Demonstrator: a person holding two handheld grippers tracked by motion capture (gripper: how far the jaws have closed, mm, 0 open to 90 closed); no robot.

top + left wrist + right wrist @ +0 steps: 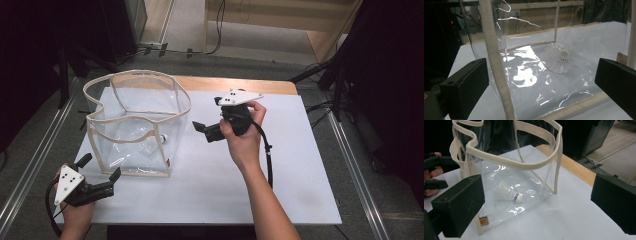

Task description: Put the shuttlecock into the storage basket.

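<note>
Item: clear plastic tote bag point(137, 125) with cream fabric trim and handles, standing upright and open-topped on the left half of the white counter point(280, 200). Contents: one white shuttlecock point(507, 193), lying on its side on the bag's floor, cork end toward the wall nearest the right gripper; also visible through the plastic in the left gripper view point(560, 58). Left gripper point(102, 172): held low at the bag's near left corner, fingers point(464, 87) spread wide on either side of the trimmed corner seam, touching nothing. Right gripper point(200, 131): held above the counter just beside the bag's right wall, fingers point(459, 205) likewise wide apart and empty, aimed at the bag. Step in hand, as judged: both grippers are poised at the bag, with no grasp made on bag or shuttlecock. Next move, as judged: one gripper needs to steady the rim or corner seam while the other goes in over the open top; the soft walls could fold if pushed.
</note>
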